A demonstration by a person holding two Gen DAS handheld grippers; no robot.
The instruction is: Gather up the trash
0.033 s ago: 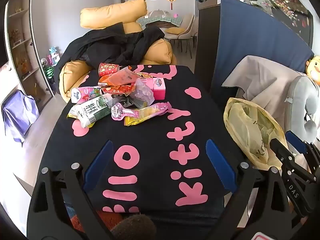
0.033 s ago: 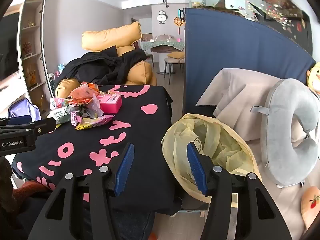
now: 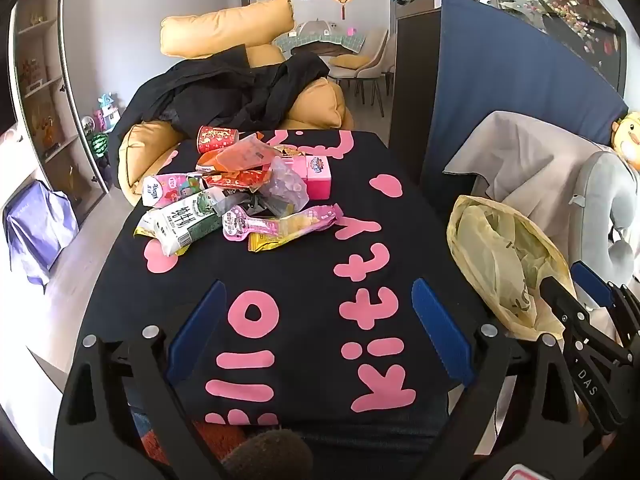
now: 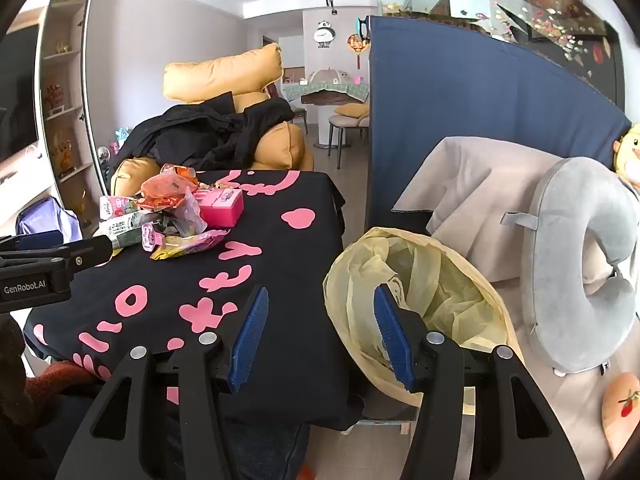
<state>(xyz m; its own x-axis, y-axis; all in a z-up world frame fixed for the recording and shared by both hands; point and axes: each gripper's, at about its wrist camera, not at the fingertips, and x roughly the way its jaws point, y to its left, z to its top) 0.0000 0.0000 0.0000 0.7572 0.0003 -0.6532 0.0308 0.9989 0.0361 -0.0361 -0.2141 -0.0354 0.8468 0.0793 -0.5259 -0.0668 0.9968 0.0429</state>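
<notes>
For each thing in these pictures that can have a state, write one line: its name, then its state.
left gripper: open, empty
right gripper: open, empty
yellow trash bag: mouth open, beside the table
trash pile: heaped on the black cloth, uncollected
pink box: closed, at the pile's edge
black cloth: spread flat over the table

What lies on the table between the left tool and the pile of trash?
Nothing: in the left wrist view only bare black cloth with pink letters lies between the open left tool and the pile of trash.

Heap of colourful wrappers and cartons [image 3: 240, 200] on table, yellow bag [image 4: 420, 292] open alongside
</notes>
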